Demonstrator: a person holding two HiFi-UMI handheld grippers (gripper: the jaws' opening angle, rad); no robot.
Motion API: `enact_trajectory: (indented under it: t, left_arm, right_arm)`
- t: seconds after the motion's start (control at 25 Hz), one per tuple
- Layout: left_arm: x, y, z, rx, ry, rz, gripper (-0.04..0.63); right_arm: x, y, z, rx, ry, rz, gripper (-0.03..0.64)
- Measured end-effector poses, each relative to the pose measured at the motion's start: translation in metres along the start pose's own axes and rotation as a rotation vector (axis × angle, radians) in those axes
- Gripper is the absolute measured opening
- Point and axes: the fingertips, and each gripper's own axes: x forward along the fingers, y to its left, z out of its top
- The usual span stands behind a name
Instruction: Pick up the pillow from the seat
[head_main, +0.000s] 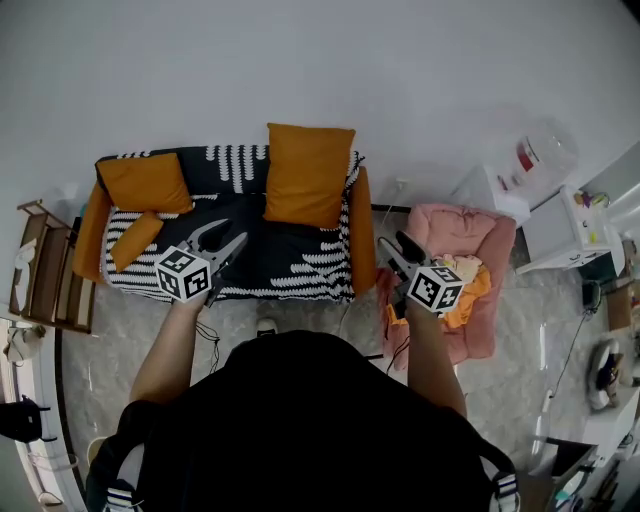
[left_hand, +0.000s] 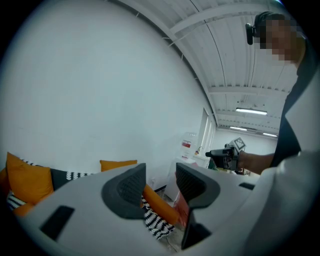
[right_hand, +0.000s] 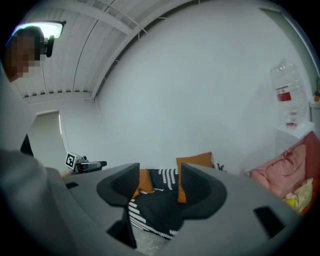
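A sofa with a black-and-white cover and orange arms stands against the wall. A large orange pillow leans on its backrest, another orange pillow leans at the left end, and a small orange pillow lies on the seat's left. My left gripper hovers over the seat's front, right of the small pillow, its jaws drawn close and empty. My right gripper hangs off the sofa's right arm, open and empty. The right gripper view looks across the seat at the large pillow.
A pink padded chair with orange cloth on it stands right of the sofa. A wooden rack is at the left, and a white cabinet and water dispenser at the right. Cables lie on the floor.
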Motion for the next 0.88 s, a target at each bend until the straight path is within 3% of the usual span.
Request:
enact_trajectory:
  t: [0.88]
  left_arm:
    - [0.046, 0.089, 0.012, 0.008, 0.054, -0.043, 0.193]
  right_arm:
    - [0.089, -0.017, 0.007, 0.013, 0.014, -0.106, 0.253]
